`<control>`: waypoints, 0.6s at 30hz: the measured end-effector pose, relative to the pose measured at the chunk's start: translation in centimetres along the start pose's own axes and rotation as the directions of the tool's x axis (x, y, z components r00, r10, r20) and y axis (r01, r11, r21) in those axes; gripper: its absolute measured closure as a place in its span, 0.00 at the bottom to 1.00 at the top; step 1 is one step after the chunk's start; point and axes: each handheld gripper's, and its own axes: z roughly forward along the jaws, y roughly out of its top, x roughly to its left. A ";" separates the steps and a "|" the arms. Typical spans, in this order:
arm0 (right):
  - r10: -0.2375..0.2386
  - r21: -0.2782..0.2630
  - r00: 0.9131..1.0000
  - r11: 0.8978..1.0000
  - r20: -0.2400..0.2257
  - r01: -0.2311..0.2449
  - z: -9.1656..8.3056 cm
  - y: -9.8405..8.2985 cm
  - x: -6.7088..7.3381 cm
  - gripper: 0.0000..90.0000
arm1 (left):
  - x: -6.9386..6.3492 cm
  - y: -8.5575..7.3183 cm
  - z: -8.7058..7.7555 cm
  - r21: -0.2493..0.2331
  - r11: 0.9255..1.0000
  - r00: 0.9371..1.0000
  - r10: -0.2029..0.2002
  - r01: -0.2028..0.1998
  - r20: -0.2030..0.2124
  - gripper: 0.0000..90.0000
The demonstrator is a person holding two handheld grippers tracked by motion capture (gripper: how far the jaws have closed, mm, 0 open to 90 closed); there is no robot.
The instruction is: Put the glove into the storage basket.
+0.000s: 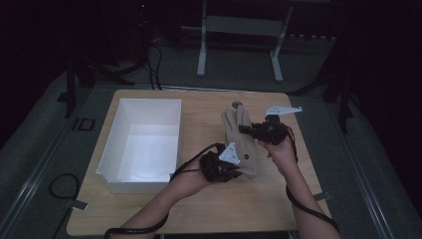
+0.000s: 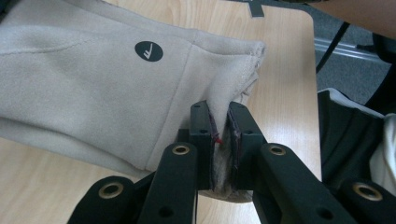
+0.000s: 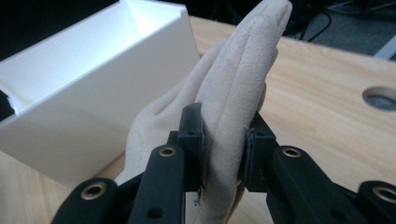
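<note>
1. A beige glove lies on the wooden table, right of a white box.
2. The left gripper grips its near end.
3. The right gripper clamps its fingers.

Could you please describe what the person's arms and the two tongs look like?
Both tongs, left and right, are black, with brass-ringed holes on their arms. Each carries a grey three-cornered plate and trails a black cable. The person's forearms are bare, with no sleeves in view.
</note>
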 end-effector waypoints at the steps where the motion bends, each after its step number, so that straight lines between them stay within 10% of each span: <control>1: 0.000 0.000 1.000 1.000 0.000 0.000 0.0 0.0 0.0 0.82 | 0.0 0.3 -0.5 0.000 1.000 1.000 0.002 -0.002 0.000 0.92; 18: -0.012 -0.032 1.000 0.999 -0.019 0.011 0.7 5.2 2.0 0.82 | 1.8 0.9 -5.7 0.015 1.000 0.998 0.004 -0.003 -0.070 0.92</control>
